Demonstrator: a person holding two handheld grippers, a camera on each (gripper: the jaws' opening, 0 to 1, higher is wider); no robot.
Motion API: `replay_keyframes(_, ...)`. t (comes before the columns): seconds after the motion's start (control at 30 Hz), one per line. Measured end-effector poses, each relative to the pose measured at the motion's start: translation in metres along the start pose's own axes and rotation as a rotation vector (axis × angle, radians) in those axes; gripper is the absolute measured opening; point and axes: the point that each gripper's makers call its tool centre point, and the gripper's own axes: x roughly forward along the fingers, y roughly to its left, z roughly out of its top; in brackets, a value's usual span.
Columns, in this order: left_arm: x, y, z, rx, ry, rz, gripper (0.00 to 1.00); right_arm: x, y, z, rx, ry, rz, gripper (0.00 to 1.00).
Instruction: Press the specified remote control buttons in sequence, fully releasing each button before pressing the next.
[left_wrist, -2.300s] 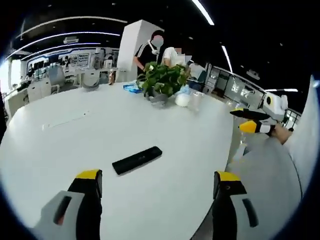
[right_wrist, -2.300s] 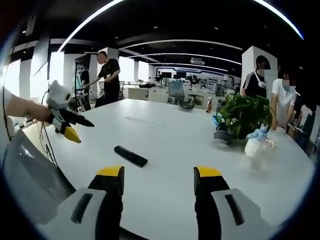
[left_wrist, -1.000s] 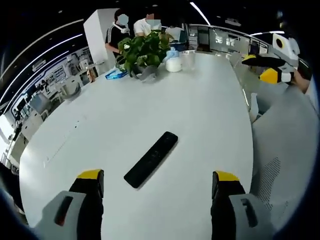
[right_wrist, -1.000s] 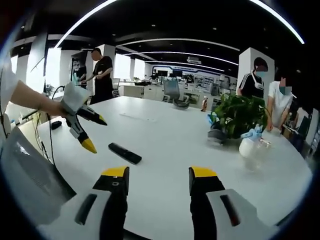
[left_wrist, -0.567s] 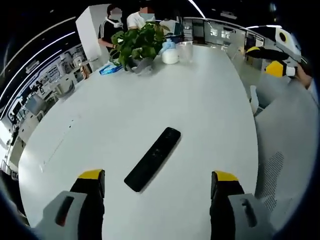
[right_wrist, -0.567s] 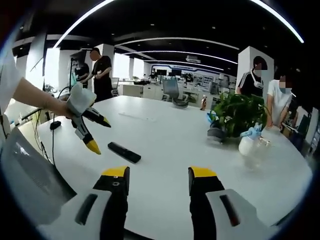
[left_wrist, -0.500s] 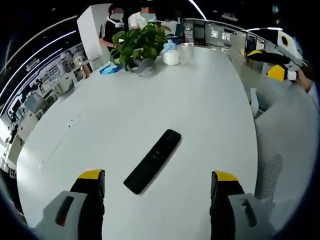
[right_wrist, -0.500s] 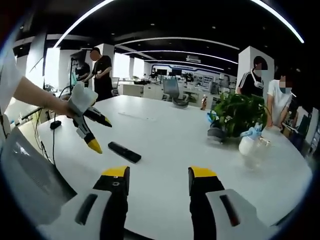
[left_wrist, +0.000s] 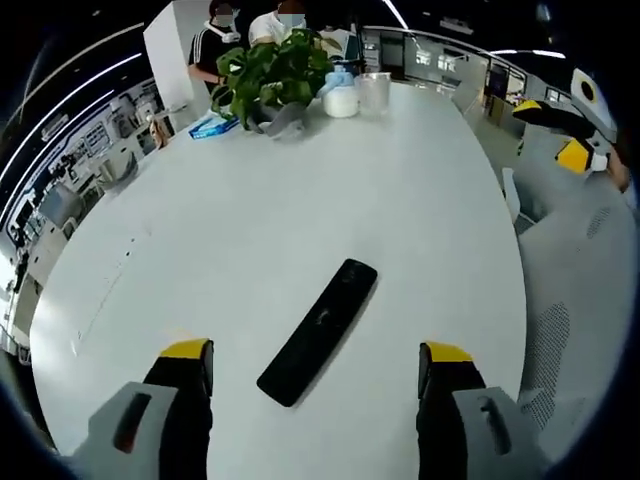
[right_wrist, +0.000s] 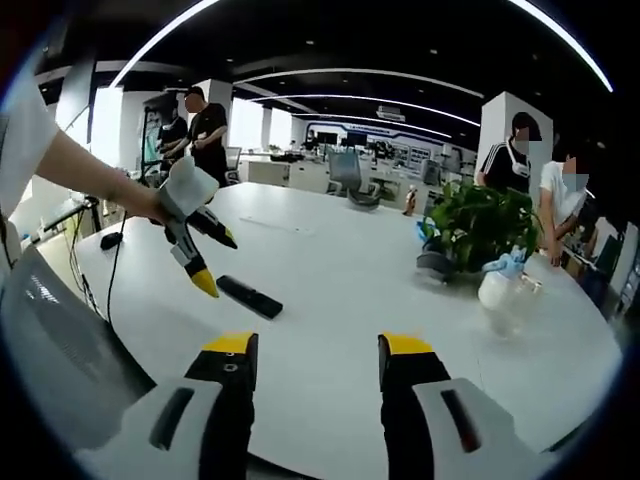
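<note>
Black slim rectangular remote control lies on the white oval table at 12 o'clock of the left gripper — approach step, no button pressed yet. Both the left and right gripper have jaws apart, holding nothing; next, one yellow tip must descend onto the first button.

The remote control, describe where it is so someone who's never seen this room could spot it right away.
Start at the big white oval table. A potted plant and a white bottle stand at its far end; the remote control lies alone near the near edge, between the left gripper's open jaws. It is the table's one flat, slim black bar.
</note>
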Motion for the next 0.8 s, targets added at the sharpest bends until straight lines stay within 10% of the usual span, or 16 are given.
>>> replay_keyframes(0.8, 0.022, 0.010, -0.009, 0.006, 0.082, -0.049, 0.79, 0.002, -0.001, -0.005, 0.000, 0.031, -0.002, 0.48)
